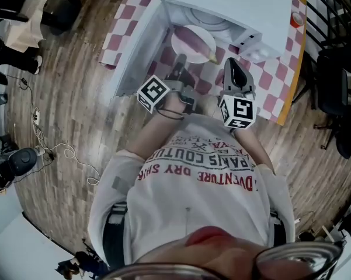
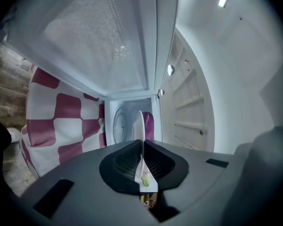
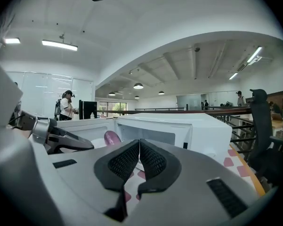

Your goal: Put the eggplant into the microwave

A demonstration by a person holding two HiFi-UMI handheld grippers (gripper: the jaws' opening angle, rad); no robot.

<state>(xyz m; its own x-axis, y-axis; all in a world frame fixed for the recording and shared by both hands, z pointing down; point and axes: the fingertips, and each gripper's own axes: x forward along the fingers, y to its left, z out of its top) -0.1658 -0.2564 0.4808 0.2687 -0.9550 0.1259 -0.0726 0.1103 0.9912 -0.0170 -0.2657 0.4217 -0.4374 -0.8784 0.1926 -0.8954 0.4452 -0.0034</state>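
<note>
eggplant (image 1: 197,44): one purple one is seen, laid on one white plate (image 1: 186,52) that is held at the open front of the one white microwave (image 1: 233,4), not yet set inside. the microwave's single door (image 1: 134,48) is swung wide to the left, and one round turntable (image 1: 213,21) is seen in the cavity behind the plate. two grippers are counted. the left gripper (image 1: 178,74) is clenched on the plate's near rim; in the left gripper view the thin plate edge is pinched between the pads, with the eggplant just to its right. the right gripper (image 1: 232,67) is clenched on nothing and is held beside the plate, apart from it, over the one pink-and-white checked cloth (image 1: 280,92) on which the microwave is stood. in the right gripper view one person (image 3: 66,106) is made out far back at the left.
</note>
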